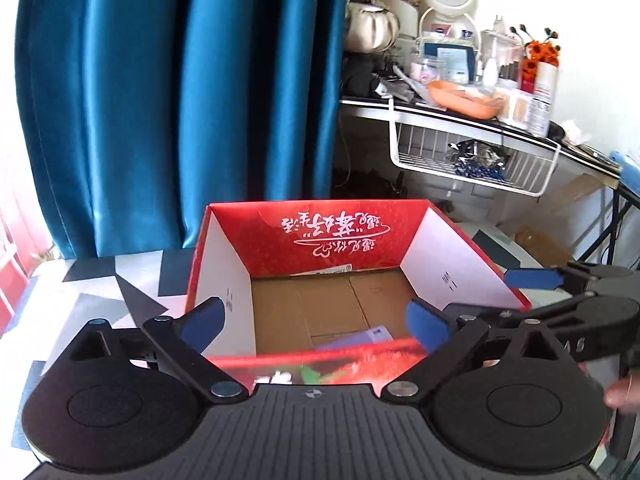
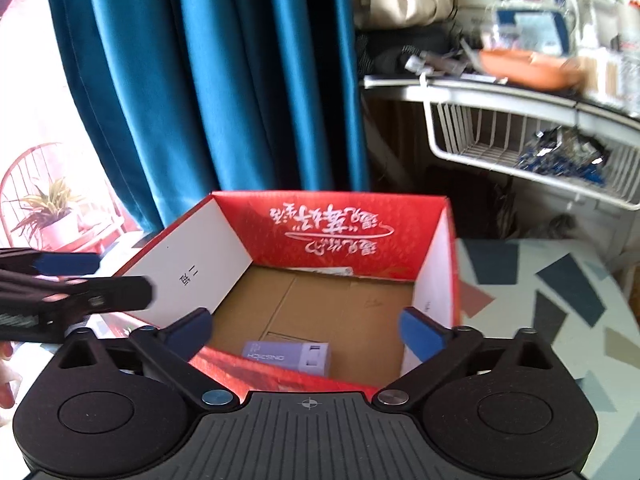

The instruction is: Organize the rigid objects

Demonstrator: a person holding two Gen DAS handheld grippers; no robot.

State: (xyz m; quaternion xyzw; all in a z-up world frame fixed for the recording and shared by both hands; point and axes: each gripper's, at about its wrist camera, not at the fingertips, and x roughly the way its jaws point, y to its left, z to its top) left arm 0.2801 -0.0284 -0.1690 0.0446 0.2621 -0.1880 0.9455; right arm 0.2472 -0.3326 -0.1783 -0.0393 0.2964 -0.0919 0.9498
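Observation:
An open red cardboard box (image 1: 320, 236) (image 2: 340, 236) with white side walls and a brown floor stands on the patterned table. A small lilac box (image 2: 288, 358) (image 1: 354, 338) lies flat on its floor, close to the near wall. My left gripper (image 1: 316, 324) hovers over the near rim, open, with nothing between its blue pads. My right gripper (image 2: 306, 330) hangs over the same rim a little to the right, also open and empty. Each gripper shows at the edge of the other's view, with a blue pad (image 1: 532, 278) (image 2: 66, 263) over a side wall.
A blue curtain (image 1: 180, 92) hangs behind the box. To the right, a cluttered shelf (image 1: 460, 112) carries a white wire basket (image 1: 472, 160) underneath. The patterned tabletop (image 2: 540, 300) extends on both sides of the box. A potted plant (image 2: 52, 208) stands at far left. A person's finger (image 1: 624, 394) shows at right.

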